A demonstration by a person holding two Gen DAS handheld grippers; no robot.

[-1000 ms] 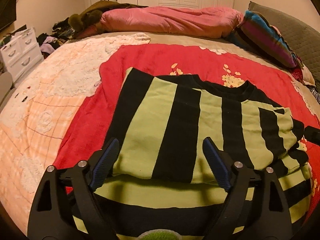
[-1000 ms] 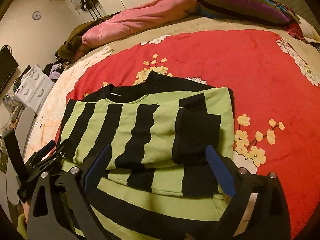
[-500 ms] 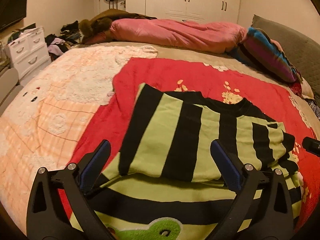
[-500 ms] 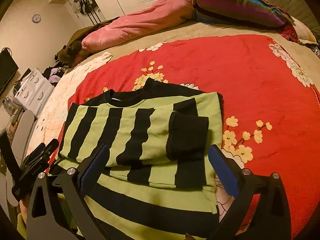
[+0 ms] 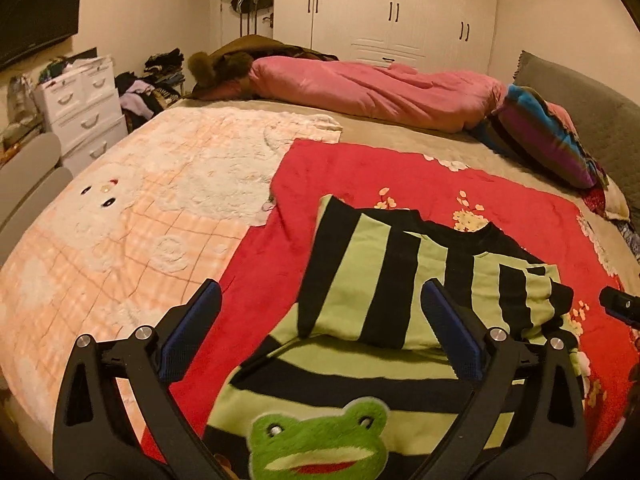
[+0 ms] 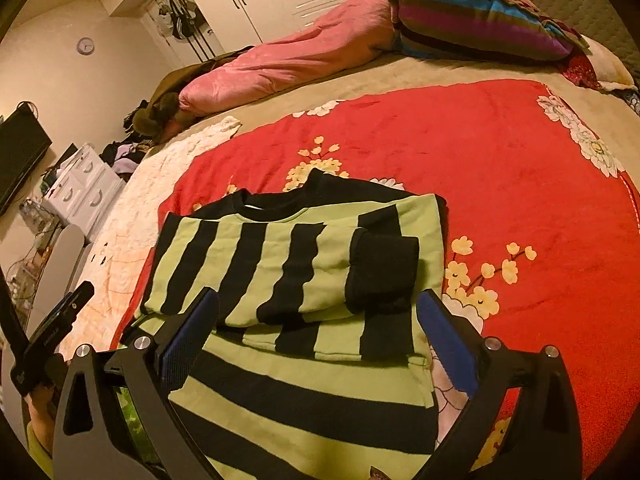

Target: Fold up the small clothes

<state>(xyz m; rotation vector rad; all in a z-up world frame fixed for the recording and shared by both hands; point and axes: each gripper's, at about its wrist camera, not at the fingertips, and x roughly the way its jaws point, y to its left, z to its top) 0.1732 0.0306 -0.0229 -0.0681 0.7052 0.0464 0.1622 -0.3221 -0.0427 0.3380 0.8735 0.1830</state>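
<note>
A small green-and-black striped sweater (image 5: pixel 380 280) lies on the red flowered blanket (image 5: pixel 288 248), its sleeves folded across the body. A green frog patch (image 5: pixel 320 440) shows on its near part. My left gripper (image 5: pixel 320 300) hovers open above the sweater's near left side, nothing between its blue pads (image 5: pixel 188 332). In the right wrist view the same sweater (image 6: pixel 288 256) shows a black cuff (image 6: pixel 382 272) lying on top. My right gripper (image 6: pixel 318 308) hangs open over the sweater's near edge, empty. The left gripper's tip (image 6: pixel 60 316) appears at that view's left edge.
The bed carries a peach-and-white plush blanket (image 5: pixel 120 220) on the left, a pink duvet (image 5: pixel 372 88) and a striped pillow (image 5: pixel 548 136) at the far end. White drawers (image 5: pixel 80 104) and piles of clothes stand beyond the bed's left side; wardrobes line the back wall.
Both grippers have lifted and drawn back from the sweater, the left more. The frog patch has come into the left view. The left jaws stand a little wider than before.
</note>
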